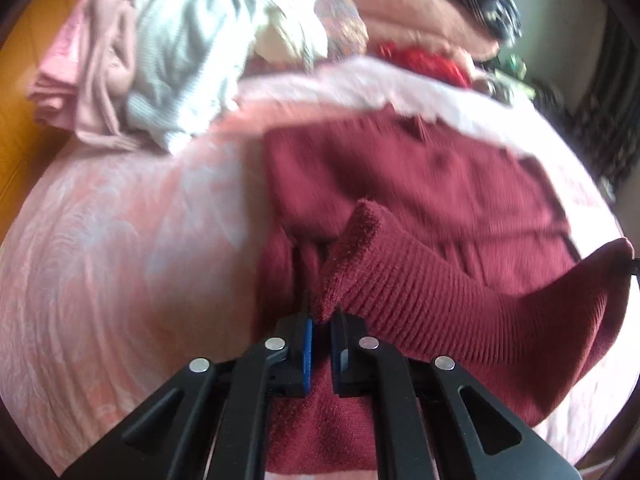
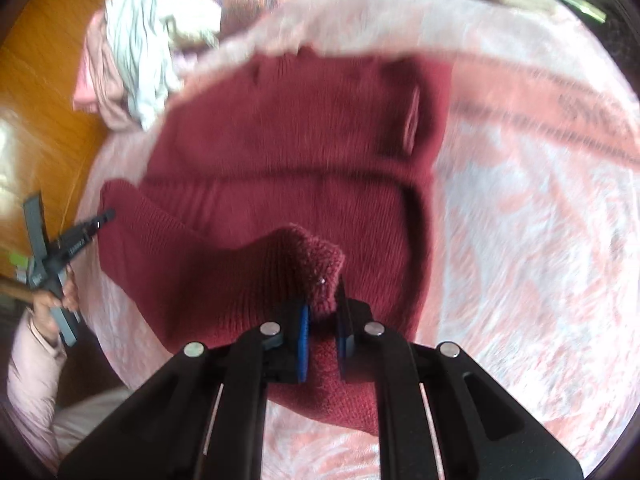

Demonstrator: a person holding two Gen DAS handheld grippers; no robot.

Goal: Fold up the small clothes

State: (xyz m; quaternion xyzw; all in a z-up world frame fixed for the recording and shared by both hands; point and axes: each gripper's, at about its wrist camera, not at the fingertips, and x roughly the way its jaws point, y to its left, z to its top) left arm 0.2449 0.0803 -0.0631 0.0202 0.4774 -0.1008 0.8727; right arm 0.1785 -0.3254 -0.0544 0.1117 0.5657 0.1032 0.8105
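Presently, findings as follows.

Garment: a dark red knitted sweater (image 2: 280, 152) lies spread on a pink patterned bedcover (image 2: 520, 240). Its ribbed hem edge is lifted off the cover at two corners; the body stays flat behind.

Left tool: the left tool (image 1: 322, 320) has its blue-padded fingers (image 1: 307, 344) pressed together on a bunched corner of the sweater's ribbed edge. The knit rises in a fold just above the tips. In the right wrist view the same tool (image 2: 106, 215) shows at the far left, its tip touching the opposite raised corner of the hem.

Right tool: the right tool (image 2: 322, 312) is likewise pinching a fuzzy corner of the sweater, the cloth standing up in a peak between the pads (image 2: 304, 340) and hanging below them.

Hem between tools: the ribbed band (image 1: 460, 300) stretches from one pinched corner toward the other, slightly slack.

Person: a hand (image 2: 52, 300) grips the left tool's handle; a pale pink padded sleeve (image 2: 32, 380) shows below it.

Other laundry: a heap of unfolded clothes (image 1: 180, 52), pale blue-white, dusty pink and cream, sits at the far left of the bed, near the sweater but apart from it. Folded pink and dark plaid items (image 1: 440, 12) lie beyond.

Floor: orange wooden floor (image 2: 36, 80) beside the bed.

Image quality: motion blur on the distant parts.
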